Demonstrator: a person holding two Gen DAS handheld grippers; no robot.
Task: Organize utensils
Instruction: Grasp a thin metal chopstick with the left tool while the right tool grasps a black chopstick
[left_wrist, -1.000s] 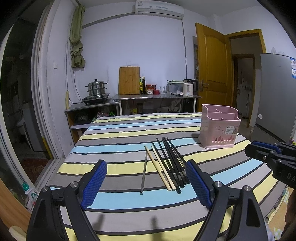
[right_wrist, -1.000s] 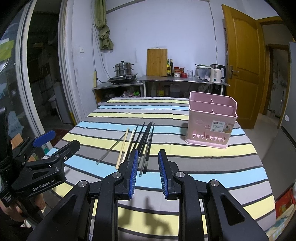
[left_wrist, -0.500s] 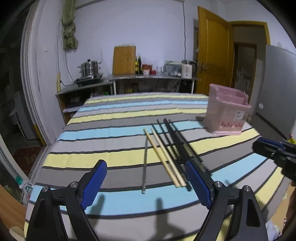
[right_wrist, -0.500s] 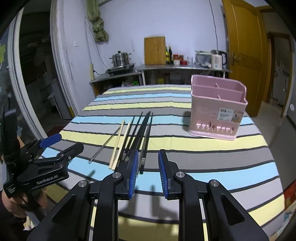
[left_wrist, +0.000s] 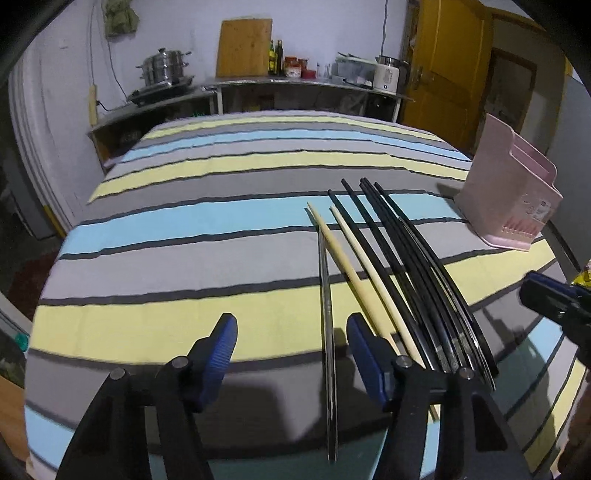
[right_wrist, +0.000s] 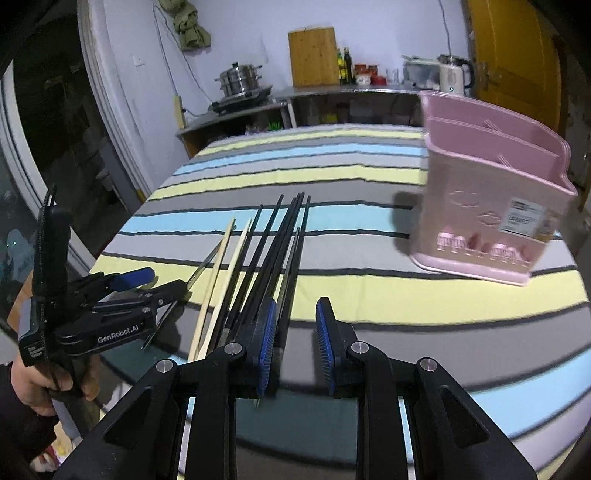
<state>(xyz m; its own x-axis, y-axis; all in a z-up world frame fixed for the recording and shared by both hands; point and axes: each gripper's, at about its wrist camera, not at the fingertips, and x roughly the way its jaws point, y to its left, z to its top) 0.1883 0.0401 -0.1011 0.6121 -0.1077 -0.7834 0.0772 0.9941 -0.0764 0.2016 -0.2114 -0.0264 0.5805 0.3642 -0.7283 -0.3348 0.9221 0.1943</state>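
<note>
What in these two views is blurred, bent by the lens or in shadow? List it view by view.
Left wrist view: fisheye bows the black chopsticks into arcs; the left gripper, jaws closing with the metal chopstick between them, casts a dark shadow on the striped cloth. Right wrist view: the pink holder is smeared by motion blur, corners vignette black, light dim.

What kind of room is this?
Probably a home kitchen with a dining table: a steamer pot on a counter, a wooden cutting board against the wall, and chopsticks beside a pink utensil holder.
</note>
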